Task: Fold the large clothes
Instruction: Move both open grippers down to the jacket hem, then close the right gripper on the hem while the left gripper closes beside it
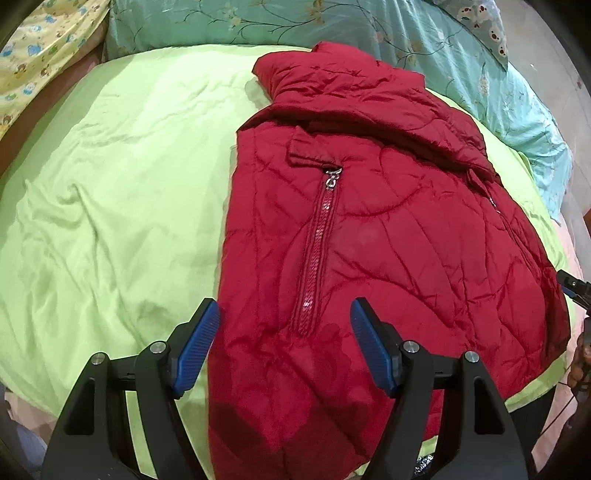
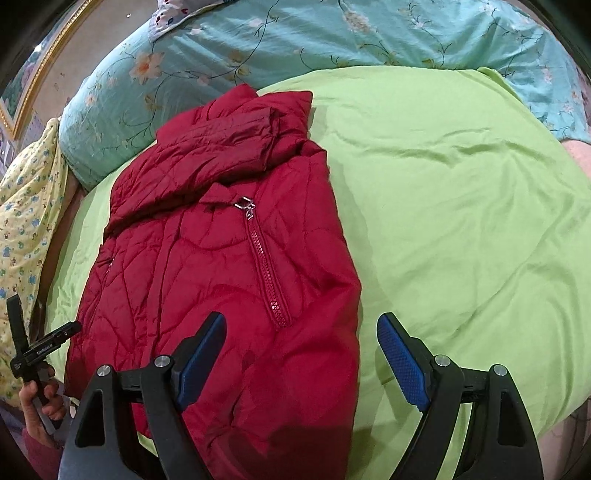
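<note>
Green sheet (image 1: 110, 192) covers the bed, w/ a blue flower blanket (image 1: 229, 22) behind it and a yellow cartoon cloth (image 1: 40, 48) off to one side. On the green sheet lies a big red puffy jacket (image 1: 369, 229), zipped up. Its zipper (image 1: 317, 240) runs down the front, and a sleeve (image 2: 221, 140) looks folded across the top part, near the collar.

Left gripper (image 1: 284, 332) hangs over the jacket's near hem, close to the zipper's low end. Its blue pads are spread apart, nothing between them, not touching the cloth. Right gripper (image 2: 301, 350) hangs over the jacket's near hem too, at the other side edge, half over jacket and half over green sheet. Its pads are spread wide as well, nothing pinched.

A hand (image 2: 40, 402) holding the left tool shows at the jacket's side in the right view.

Step now, prob.: sleeves look tucked in, so the bottom-to-top fold is next. Both grippers look lined up for it.

Next move needs: both go down to the hem, one at each corner, pinch the thick cloth, lift together, and carry the hem up toward the collar. Jacket is puffy & slippery, so a deep bite helps.
</note>
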Demonstrator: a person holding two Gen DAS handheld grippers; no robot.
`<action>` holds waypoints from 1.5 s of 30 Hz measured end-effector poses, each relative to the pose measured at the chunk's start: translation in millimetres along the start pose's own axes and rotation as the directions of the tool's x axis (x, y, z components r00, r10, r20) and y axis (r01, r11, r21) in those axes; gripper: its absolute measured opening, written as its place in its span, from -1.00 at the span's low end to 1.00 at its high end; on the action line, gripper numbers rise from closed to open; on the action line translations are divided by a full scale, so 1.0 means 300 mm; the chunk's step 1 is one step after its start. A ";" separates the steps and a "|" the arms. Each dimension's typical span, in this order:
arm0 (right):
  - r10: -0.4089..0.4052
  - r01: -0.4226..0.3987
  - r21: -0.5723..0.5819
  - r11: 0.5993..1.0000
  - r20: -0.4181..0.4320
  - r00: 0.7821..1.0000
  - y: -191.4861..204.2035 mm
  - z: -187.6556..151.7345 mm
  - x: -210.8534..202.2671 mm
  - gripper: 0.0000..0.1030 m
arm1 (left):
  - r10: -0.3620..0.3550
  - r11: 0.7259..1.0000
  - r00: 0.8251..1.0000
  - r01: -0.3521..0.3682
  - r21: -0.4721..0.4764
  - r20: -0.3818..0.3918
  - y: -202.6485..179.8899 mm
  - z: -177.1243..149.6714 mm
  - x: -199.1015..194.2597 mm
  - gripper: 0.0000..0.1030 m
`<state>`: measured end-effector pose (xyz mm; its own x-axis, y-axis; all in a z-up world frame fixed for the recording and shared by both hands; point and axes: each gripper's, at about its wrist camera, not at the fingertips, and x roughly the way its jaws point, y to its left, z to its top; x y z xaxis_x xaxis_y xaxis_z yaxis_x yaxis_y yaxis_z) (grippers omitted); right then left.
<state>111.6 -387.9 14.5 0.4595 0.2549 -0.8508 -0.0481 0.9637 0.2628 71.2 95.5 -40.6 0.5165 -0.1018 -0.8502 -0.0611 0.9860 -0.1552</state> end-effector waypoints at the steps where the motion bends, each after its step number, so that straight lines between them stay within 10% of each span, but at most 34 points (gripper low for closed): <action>1: -0.001 0.001 -0.003 1.000 -0.005 1.000 0.003 -0.002 0.004 0.66 | 0.001 1.000 1.000 -0.001 -0.005 -0.003 0.006 -0.007 -0.001 0.42; 22: -0.003 -0.001 -0.033 0.999 -0.129 0.992 -0.025 -0.066 0.064 0.63 | -0.004 1.000 0.999 0.004 -0.007 -0.043 0.010 -0.085 -0.004 0.42; 33: 0.075 -0.082 -0.035 0.996 -0.164 0.984 -0.071 -0.125 -0.003 -0.18 | -0.028 1.000 0.996 0.028 -0.005 -0.087 0.036 -0.136 -0.002 0.42; 45: 0.078 -0.090 -0.049 0.995 -0.206 0.975 -0.029 -0.128 0.046 0.05 | -0.097 0.994 0.988 0.103 0.044 -0.122 -0.013 -0.206 0.000 0.42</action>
<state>84.4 -389.7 -17.0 0.2616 0.3404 -0.9031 -0.1324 0.9396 0.3158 18.7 83.6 -71.0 0.4122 -0.2122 -0.8860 0.0304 0.9752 -0.2194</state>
